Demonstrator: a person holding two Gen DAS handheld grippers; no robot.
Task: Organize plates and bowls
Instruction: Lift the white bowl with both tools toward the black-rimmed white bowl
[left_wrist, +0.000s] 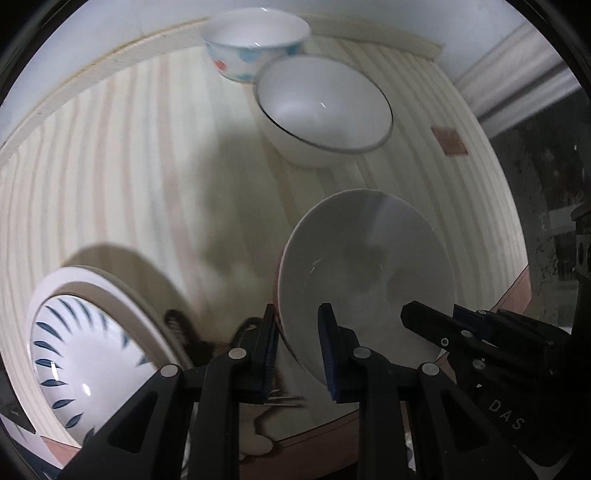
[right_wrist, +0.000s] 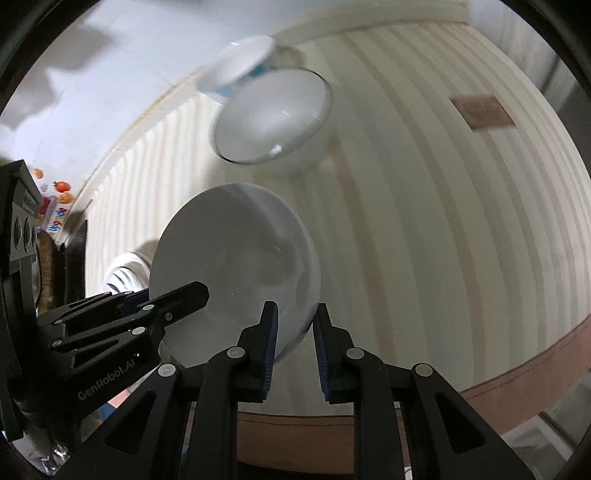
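White and plain, the bowl (left_wrist: 365, 280) sits low in the left wrist view, tilted, its near rim clamped between the jaws of the left gripper (left_wrist: 299, 350); the right gripper (left_wrist: 443, 325) bites its rim at lower right. Two more bowls stand at the top on the striped desk (left_wrist: 129, 166).

From the right wrist view, the right gripper (right_wrist: 293, 350) pinches the same bowl's (right_wrist: 229, 266) edge, and the left gripper (right_wrist: 184, 299) grips it at the left.

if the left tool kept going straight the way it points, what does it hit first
The left tool already clamps the rim of the white bowl; pushed on, it would likely meet the striped tablecloth below, though depth is unclear.
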